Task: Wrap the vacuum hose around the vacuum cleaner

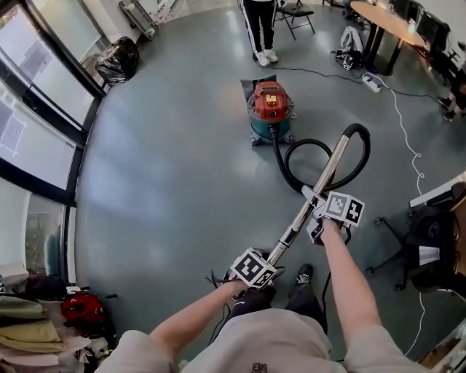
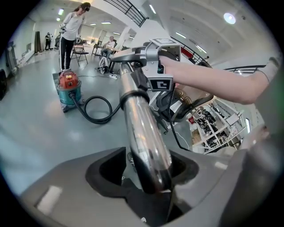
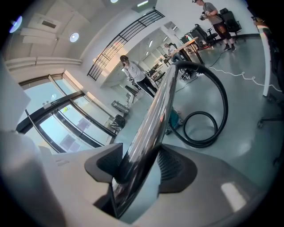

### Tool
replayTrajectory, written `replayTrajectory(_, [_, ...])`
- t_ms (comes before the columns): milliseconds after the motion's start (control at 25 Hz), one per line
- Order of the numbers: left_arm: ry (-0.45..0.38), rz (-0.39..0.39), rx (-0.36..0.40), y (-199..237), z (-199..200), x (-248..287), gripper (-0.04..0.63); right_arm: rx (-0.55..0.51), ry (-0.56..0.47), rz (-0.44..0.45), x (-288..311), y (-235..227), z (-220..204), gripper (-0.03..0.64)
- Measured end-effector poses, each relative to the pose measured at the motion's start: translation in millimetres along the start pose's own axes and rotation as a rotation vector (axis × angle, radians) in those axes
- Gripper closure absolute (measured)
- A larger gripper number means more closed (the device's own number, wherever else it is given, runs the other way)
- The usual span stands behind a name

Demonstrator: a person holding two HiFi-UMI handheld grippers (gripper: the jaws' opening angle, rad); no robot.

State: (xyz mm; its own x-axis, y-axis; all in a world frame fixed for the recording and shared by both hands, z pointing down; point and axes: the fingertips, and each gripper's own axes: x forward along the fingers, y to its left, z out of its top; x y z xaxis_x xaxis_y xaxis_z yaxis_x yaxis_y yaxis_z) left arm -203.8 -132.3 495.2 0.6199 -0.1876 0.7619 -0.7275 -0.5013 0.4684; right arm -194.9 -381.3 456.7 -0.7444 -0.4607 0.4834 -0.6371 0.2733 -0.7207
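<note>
One red-and-blue vacuum cleaner (image 1: 270,109), upper middle. One black hose (image 3: 225,104). One shiny tube (image 1: 318,182). Two claws: left claw (image 2: 148,177), right claw (image 3: 133,170). One chair (image 1: 295,13), top. One standing person (image 1: 260,29), top. One black bag (image 1: 118,60), upper left. One red bag (image 1: 81,307), lower left.

Your left gripper (image 1: 271,256), a grey two-jaw tool topped by a black-and-white marker cube, sits low and close in front of your body. Its jaws are closed on the near end of the shiny chrome metal tube (image 1: 325,173), which lies pinched between the dark pads (image 2: 104,171). Your right gripper (image 1: 314,213), of the same build, clamps the same tube farther up, ahead and to your right, well apart from the left one. Both of your forearms reach forward and down: the left forearm (image 1: 191,322) angles in toward the middle, and the right forearm (image 1: 349,280) stretches out straighter.
</note>
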Motion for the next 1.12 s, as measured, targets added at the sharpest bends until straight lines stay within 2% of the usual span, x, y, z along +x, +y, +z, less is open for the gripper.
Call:
replayTrajectory(280, [0.026, 0.109, -0.020, 0, 7, -5, 0.364, 0.017, 0.025, 0.038, 14, -24, 31, 0.364])
replayTrajectory(480, [-0.006, 0.186, -0.040, 0, 40, 10, 0.373, -0.049, 0.127, 0.062, 10, -50, 34, 0.376])
replayTrajectory(640, [-0.050, 0.234, 0.005, -2, 93, 29, 0.423, -0.136, 0.226, 0.068, -6, -77, 32, 0.378])
replayTrajectory(680, [-0.062, 0.257, 0.019, -2, 105, 33, 0.477, -0.163, 0.251, 0.067, -11, -84, 32, 0.379])
replayTrajectory(720, [-0.073, 0.281, 0.034, -1, 118, 36, 0.561, -0.191, 0.273, 0.065, -16, -91, 32, 0.379])
replayTrajectory(760, [-0.082, 0.293, 0.049, -2, 129, 41, 0.591, -0.218, 0.292, 0.063, -22, -97, 32, 0.380])
replayTrajectory(960, [-0.095, 0.301, 0.087, -3, 176, 65, 0.591, -0.324, 0.373, 0.063, -41, -122, 36, 0.382])
replayTrajectory(1120, [-0.095, 0.300, 0.107, 7, 198, 76, 0.591, -0.404, 0.439, 0.053, -42, -140, 37, 0.382])
